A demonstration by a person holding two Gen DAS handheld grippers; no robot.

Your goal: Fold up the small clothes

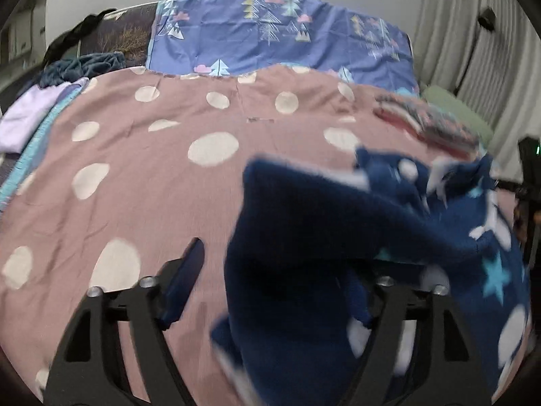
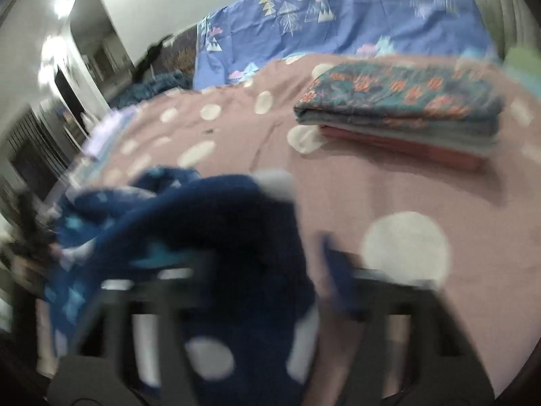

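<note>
A navy fleece garment [image 1: 338,230] with white dots and pale blue stars hangs bunched above the pink dotted bed cover [image 1: 152,169]. In the left wrist view my left gripper [image 1: 277,287] stands open. Its left finger [image 1: 184,284] is bare, with a strip of bed cover between it and the cloth, and the garment drapes over and hides the right finger. The right wrist view is blurred. There the garment [image 2: 203,209] covers the left side of my right gripper [image 2: 267,270], beside its right finger [image 2: 338,277]. Whether the pads press the cloth I cannot tell.
A stack of folded clothes [image 2: 399,115] with a floral piece on top lies on the bed's far right [image 1: 429,125]. A blue tree-print sheet [image 1: 270,34] covers the far end. A lilac garment [image 1: 27,118] and a dark teal heap [image 1: 84,64] lie at the left. Curtains [image 1: 473,50] hang at the right.
</note>
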